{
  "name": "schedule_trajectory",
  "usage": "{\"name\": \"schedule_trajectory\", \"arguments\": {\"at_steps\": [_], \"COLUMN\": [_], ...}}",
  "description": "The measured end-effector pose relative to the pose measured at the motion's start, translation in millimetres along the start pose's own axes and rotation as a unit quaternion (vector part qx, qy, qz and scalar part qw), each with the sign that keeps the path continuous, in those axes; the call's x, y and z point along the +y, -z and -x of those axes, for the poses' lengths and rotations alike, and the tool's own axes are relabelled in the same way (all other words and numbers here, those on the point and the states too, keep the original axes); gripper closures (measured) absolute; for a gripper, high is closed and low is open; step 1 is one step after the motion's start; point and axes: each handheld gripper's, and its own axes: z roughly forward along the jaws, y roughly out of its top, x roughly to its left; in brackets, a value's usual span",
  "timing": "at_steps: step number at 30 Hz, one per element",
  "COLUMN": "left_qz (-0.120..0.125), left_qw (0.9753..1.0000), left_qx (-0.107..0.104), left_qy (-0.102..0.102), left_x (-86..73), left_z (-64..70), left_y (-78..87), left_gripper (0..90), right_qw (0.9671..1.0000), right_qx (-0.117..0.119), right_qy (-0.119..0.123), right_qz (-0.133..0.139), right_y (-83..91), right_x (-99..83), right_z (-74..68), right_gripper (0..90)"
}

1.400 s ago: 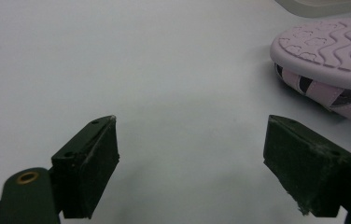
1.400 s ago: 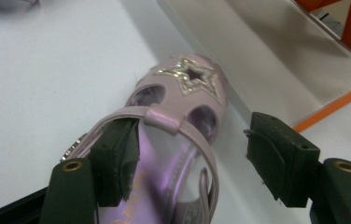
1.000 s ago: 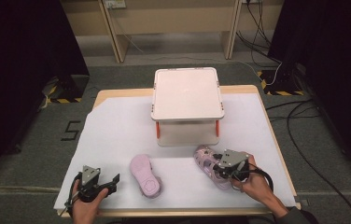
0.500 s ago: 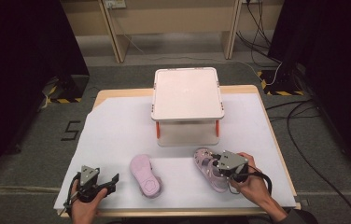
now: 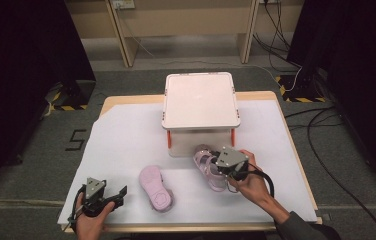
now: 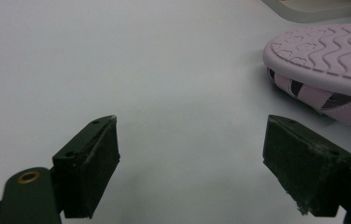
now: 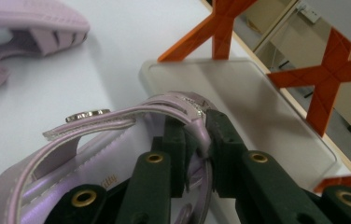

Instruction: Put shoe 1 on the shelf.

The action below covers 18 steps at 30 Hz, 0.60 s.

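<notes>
The right gripper [image 7: 194, 140] was clamped on a strap of the upright pink sandal [image 5: 207, 167] at the two-tier rack's [image 5: 201, 100] six o'clock, likely to lift it. The left gripper [image 5: 107, 196], jaws apart, waited at nine o'clock of the overturned sandal [image 5: 155, 187].

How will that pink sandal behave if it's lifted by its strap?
The sandal will probably dangle: the right gripper pinches only its thin strap, which looks bendy. It seems small and light, so a slip looks unlikely.
</notes>
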Motion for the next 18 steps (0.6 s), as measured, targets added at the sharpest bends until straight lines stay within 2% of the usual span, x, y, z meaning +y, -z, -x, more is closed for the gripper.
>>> {"name": "schedule_trajectory", "arguments": {"at_steps": [6, 7, 8, 10, 14, 16, 18], "left_qz": [0.000, 0.000, -0.001, -0.001, -0.001, -0.001, -0.002], "left_qw": [1.0000, 1.0000, 1.0000, 1.0000, 1.0000, 1.0000, 1.0000], "left_qx": [-0.004, -0.004, -0.004, -0.003, -0.003, -0.004, -0.006], "left_qy": [-0.001, -0.001, -0.002, -0.001, -0.001, -0.001, -0.002], "left_x": [-0.3, -0.3, -0.3, -0.1, -0.1, -0.2, -0.3], "left_z": [0.3, 0.3, 0.3, 0.3, 0.3, 0.4, 0.4], "left_y": [0.0, 0.0, 0.2, 0.4, 0.4, 0.2, 0.2], "left_gripper": [18.0, 18.0, 18.0, 18.0, 17.9, 17.9, 18.0], "right_qw": [0.9999, 0.9999, 0.9998, 0.9997, 0.9990, 0.9989, 0.9983], "right_qx": [-0.011, -0.011, -0.016, -0.018, -0.039, -0.041, -0.052], "right_qy": [-0.009, -0.009, -0.012, -0.015, -0.021, -0.022, -0.025], "right_qz": [0.009, 0.009, 0.006, 0.005, 0.002, 0.002, -0.002], "right_y": [-33.4, -33.4, -43.5, -48.6, -69.4, -72.1, -79.8], "right_x": [14.3, 14.3, 16.6, 17.2, 20.8, 21.2, 22.1], "right_z": [4.3, 4.3, 5.1, 5.9, 9.5, 10.2, 11.3], "right_gripper": [79.6, 79.6, 79.6, 79.6, 79.5, 79.5, 79.5]}}
